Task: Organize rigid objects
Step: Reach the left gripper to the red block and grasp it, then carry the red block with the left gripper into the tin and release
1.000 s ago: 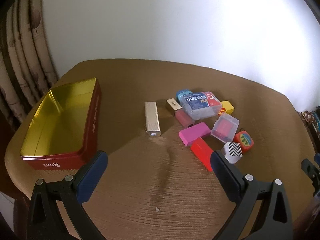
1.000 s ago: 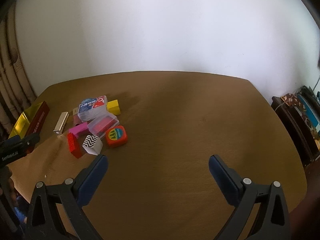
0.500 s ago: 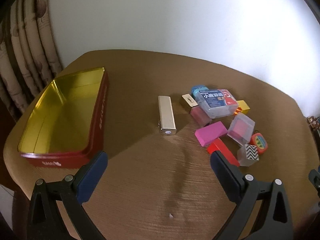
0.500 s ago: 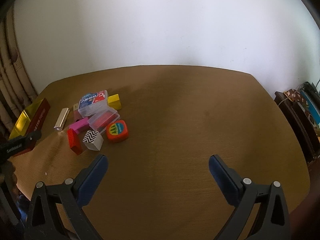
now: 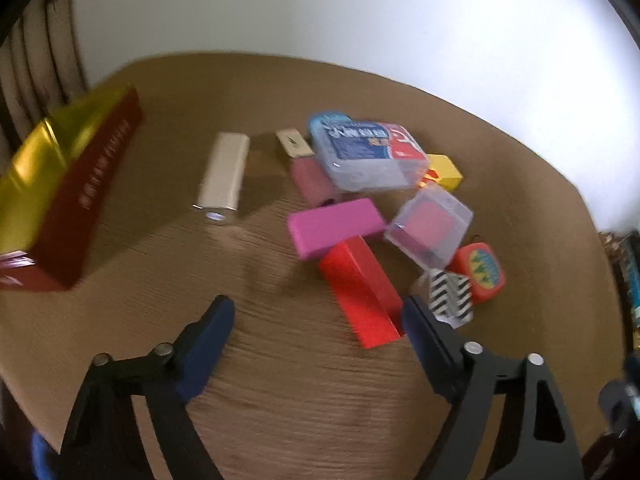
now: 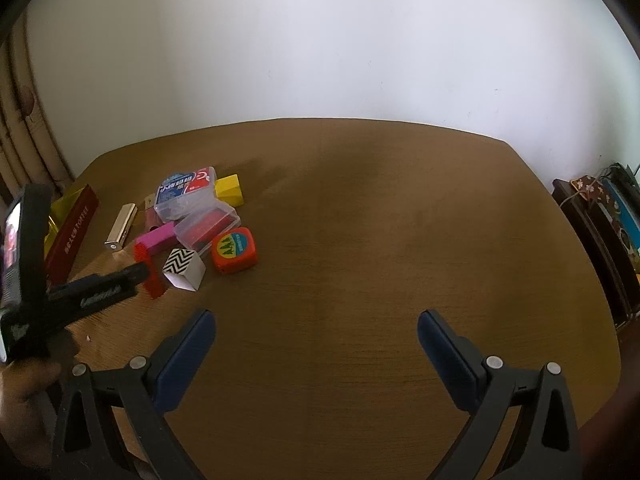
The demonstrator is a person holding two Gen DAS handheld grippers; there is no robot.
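Note:
My left gripper (image 5: 318,316) hangs low over the brown table (image 5: 280,400) at the near edge of a pile of small things. Its jaws are closing with a wide gap left. A red block (image 5: 360,288) lies partly between them, close to the right finger, and no pad presses on it. Behind it lie a magenta block (image 5: 336,226), a clear box with a pink insert (image 5: 430,226), a zigzag cube (image 5: 450,294) and an orange tape measure (image 5: 482,266). An open red tin (image 5: 80,184) with a gold inside stands at the left. My right gripper (image 6: 316,320) is open over bare table.
A gold bar (image 5: 224,176), a labelled clear box (image 5: 368,156), a yellow block (image 5: 446,170) and a pink cylinder (image 5: 312,182) lie farther back. A curtain (image 6: 16,132) hangs at the left and a dark shelf (image 6: 600,216) stands past the table's right edge. A hand (image 6: 24,392) holds the left tool.
The left gripper dropped and swung right toward the pile, its jaws narrowed, and the red block now lies beside its right finger. The right gripper drifted slightly, then held still.

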